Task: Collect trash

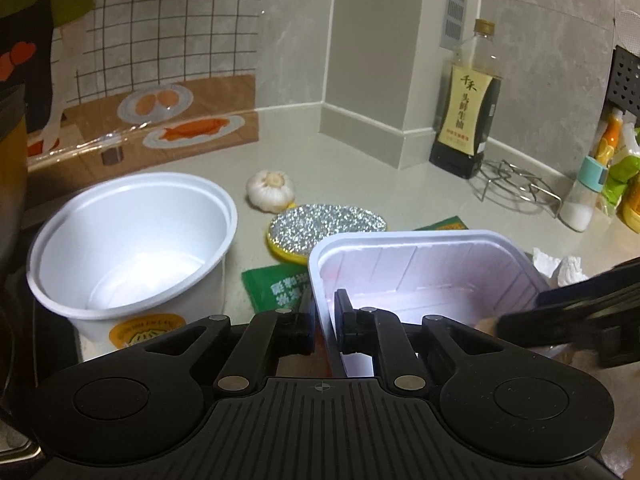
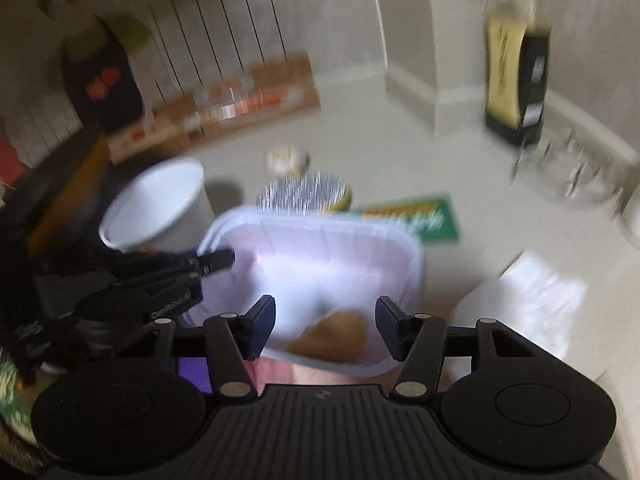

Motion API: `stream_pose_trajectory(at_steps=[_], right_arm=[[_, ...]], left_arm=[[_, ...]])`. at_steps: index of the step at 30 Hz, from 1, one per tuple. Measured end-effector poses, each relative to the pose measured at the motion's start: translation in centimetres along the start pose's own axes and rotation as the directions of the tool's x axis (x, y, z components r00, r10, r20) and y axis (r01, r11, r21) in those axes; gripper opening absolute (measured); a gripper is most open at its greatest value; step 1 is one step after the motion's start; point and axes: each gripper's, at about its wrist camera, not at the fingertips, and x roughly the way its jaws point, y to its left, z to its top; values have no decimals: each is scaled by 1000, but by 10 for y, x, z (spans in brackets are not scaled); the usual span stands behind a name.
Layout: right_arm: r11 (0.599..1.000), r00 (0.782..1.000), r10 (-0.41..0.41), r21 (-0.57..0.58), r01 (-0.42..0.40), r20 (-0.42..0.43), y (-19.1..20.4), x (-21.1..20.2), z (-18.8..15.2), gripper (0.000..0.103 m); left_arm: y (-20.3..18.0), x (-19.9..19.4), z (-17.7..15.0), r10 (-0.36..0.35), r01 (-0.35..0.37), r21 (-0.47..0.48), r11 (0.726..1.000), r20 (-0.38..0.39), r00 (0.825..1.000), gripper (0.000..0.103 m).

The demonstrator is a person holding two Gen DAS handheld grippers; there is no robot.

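**Tray Doubling as Bin in Kitchen Clear-Up**

On a pale worktop (image 1: 360, 148), a white rectangular tray (image 1: 432, 268) is serving as the landmark and, by the look of it, as the collecting bin. The left claw (image 1: 323, 320) is gripping the tray's near-left wall, one pad inside and one outside, apparently steadying it so scraps can go in. Just left of the tray, a round white cup (image 1: 132, 240) is standing upright and looking empty. Above the tray's near edge, the right claw (image 2: 326, 328) is hanging with its jaws apart and nothing pressed between them; a brown scrap (image 2: 332, 336) is lying inside the tray below, so a drop seems likely, though blur hides the detail. To the tray's right a crumpled tissue (image 1: 560, 268) is waiting, and green sachets (image 1: 276, 288) are poking out behind it, near a glittery scrubber (image 1: 328, 228) and a garlic bulb (image 1: 270, 190).
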Motion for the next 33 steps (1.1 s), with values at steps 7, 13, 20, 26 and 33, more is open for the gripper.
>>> stream_pose_trajectory(at_steps=[7,13,20,26,33], right_arm=[[994,984,-109,-35,105,-138,19,42,5,64],[996,990,-81,-41,77,-112,18,45,1,45],[1000,999,6,16,-6,33,6,8,6,20],[999,993,-31,-33,35,118,3,-14,2,0],[999,998,12,35,-14,57,-5,8,-2,9]], left_arm=[[3,2,0,-26,26,9,1000,-20,999,14],[9,13,-3,-41,39,-43,998,-69,997,14],[3,1,9,-48,50,-75,996,24,999,10],[-13,-23,28,7,-5,-8,1000,157,988,13],[-27,-28,15,28,-39,67,997,164,986,11]])
